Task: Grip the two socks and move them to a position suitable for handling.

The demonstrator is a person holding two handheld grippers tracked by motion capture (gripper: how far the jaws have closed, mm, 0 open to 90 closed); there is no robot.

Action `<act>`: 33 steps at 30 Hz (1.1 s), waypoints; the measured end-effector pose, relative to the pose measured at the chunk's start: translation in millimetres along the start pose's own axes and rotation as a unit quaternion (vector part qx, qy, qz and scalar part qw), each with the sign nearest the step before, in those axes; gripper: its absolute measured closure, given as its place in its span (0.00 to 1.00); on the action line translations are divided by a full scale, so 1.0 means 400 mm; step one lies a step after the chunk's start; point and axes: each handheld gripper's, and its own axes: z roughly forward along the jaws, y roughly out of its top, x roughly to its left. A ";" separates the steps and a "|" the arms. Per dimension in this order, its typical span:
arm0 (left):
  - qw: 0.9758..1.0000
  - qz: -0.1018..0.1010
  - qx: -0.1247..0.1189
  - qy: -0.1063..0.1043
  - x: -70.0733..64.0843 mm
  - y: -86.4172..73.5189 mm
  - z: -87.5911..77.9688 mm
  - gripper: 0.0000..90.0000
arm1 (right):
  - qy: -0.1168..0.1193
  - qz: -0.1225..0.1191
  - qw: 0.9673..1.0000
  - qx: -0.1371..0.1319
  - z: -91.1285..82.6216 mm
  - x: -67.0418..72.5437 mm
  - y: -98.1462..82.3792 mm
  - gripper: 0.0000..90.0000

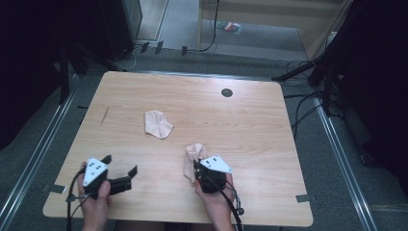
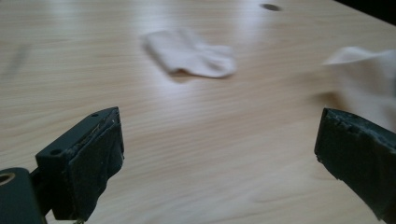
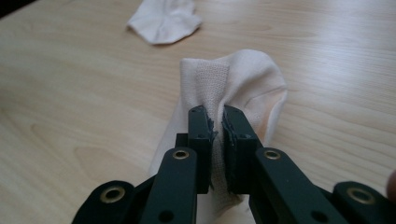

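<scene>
A: Table, pale wood, takes up the middle of the high view. What sits on it?

B: Two socks, both pale pink. One flat sock lies just left of the frame's centre, alone, touching nothing. It also sits in the upper middle of the left gripper view, blurred.

A: The other?

B: The second sock is bunched, lower centre of the high view, pinched in the right gripper. In the right gripper view the two black jaws are pressed together on a fold of it, fabric squeezed between them, the rest of the sock draping past the tips onto the wood.

A: Lifted or resting?

B: Hard to tell; part seems to touch the table.

A: Left gripper?

B: Lower left of the high view, in the person's left hand. Jaws spread wide, nothing between them, bare wood below.

A: Anything else?

B: A small dark round hole near the table's upper edge, right of centre.
</scene>
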 end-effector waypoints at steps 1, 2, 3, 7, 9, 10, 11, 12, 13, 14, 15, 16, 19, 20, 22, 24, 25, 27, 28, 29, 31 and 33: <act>1.000 0.000 0.000 0.000 0.000 0.000 0.000 0.02 | 0.000 0.000 1.000 0.000 0.000 0.000 0.000 0.93; 1.000 0.023 0.007 -0.011 -0.042 -0.004 0.012 0.02 | -0.010 -0.043 0.999 0.001 0.005 0.040 -0.010 0.94; 0.999 0.020 0.010 -0.027 -0.064 -0.003 0.018 0.02 | -0.010 -0.043 0.999 0.001 0.005 0.040 -0.010 0.94; 0.994 0.023 0.012 -0.106 -0.199 0.013 0.034 0.02 | -0.017 -0.029 0.999 0.018 -0.012 0.100 0.023 0.94; 0.991 0.059 0.014 -0.115 -0.224 0.009 0.032 0.02 | -0.008 -0.019 1.000 0.021 -0.014 0.101 0.026 0.94; 0.991 0.052 0.007 -0.125 -0.228 0.010 0.029 0.02 | 0.004 -0.014 1.000 0.022 -0.014 0.093 0.027 0.94; 0.991 0.052 0.007 -0.125 -0.228 0.010 0.029 0.02 | 0.003 -0.009 1.000 0.020 -0.013 0.087 0.026 0.94; 0.991 0.042 -0.001 -0.128 -0.222 0.013 0.029 0.02 | 0.005 0.000 1.000 0.019 -0.014 0.081 0.024 0.94; 0.991 0.044 -0.002 -0.130 -0.218 0.014 0.029 0.02 | 0.007 0.011 1.000 0.018 -0.017 0.076 0.023 0.94; 0.990 0.047 -0.004 -0.129 -0.215 0.012 0.030 0.02 | 0.005 0.018 1.000 0.011 -0.024 0.072 0.022 0.94; 0.990 0.053 -0.006 -0.130 -0.211 0.010 0.030 0.02 | 0.001 0.013 1.000 0.006 -0.030 0.068 0.022 0.94; 0.990 0.057 -0.008 -0.132 -0.207 0.007 0.031 0.02 | -0.005 0.008 1.000 0.004 -0.033 0.065 0.022 0.94; 0.987 0.055 -0.002 -0.151 -0.197 -0.004 0.035 0.02 | -0.008 0.009 1.000 0.015 -0.023 0.059 0.010 0.94; 0.986 0.049 0.000 -0.157 -0.194 -0.009 0.037 0.02 | -0.013 0.007 1.000 0.018 -0.018 0.061 0.002 0.94; 0.986 0.041 0.002 -0.159 -0.190 -0.013 0.039 0.08 | -0.014 0.000 1.000 0.028 -0.006 0.065 -0.012 0.94; 0.989 0.035 0.007 -0.141 -0.183 -0.018 0.041 0.17 | -0.005 0.002 0.999 0.035 0.003 0.066 -0.022 0.93; 0.989 0.033 0.007 -0.145 -0.180 -0.018 0.040 0.16 | 0.004 0.004 0.999 0.040 0.008 0.066 -0.024 0.91; 0.989 0.029 0.007 -0.142 -0.174 -0.018 0.038 0.16 | 0.015 0.009 0.999 0.038 0.012 0.064 -0.024 0.76; 0.990 0.027 0.007 -0.141 -0.171 -0.019 0.038 0.16 | 0.018 0.019 0.999 0.034 0.011 0.061 -0.020 0.66; 0.990 0.025 0.008 -0.139 -0.166 -0.020 0.038 0.16 | 0.022 0.021 0.999 0.029 0.010 0.057 -0.016 0.60; 0.990 0.022 0.010 -0.138 -0.161 -0.021 0.038 0.16 | 0.024 0.032 0.999 0.018 -0.005 0.043 -0.002 0.59; 0.991 0.018 0.013 -0.134 -0.152 -0.022 0.038 0.16 | 0.026 0.032 0.999 0.010 -0.014 0.035 0.005 0.60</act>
